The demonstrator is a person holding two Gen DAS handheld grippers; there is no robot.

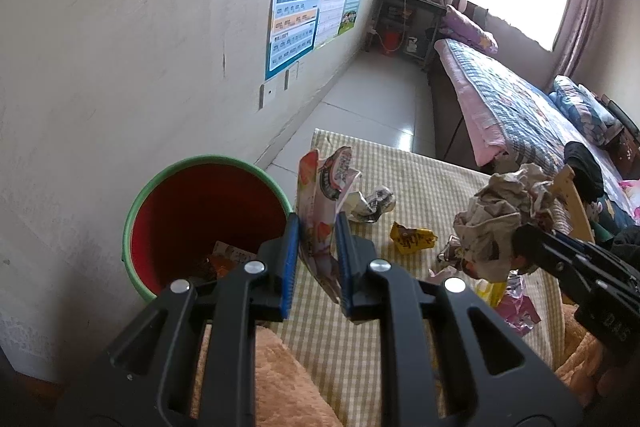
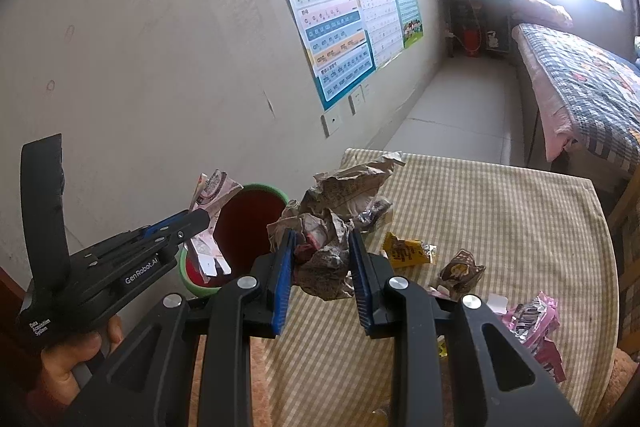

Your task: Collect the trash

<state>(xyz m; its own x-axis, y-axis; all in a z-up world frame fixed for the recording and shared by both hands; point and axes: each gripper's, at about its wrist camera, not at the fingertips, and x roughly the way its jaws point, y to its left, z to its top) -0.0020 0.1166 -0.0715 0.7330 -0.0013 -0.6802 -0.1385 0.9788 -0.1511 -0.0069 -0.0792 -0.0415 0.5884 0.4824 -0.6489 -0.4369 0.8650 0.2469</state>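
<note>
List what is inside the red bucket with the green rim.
Inside the red bucket, a few wrappers lie on the bottom, orange and white. The left claw and its pink wrapper cover part of the bottom, so any further contents are hidden.

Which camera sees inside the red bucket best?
The left wrist view: the bucket shows its open mouth and wrappers at the bottom. In the right wrist view, the left gripper and its pink wrapper partly hide it.
</note>
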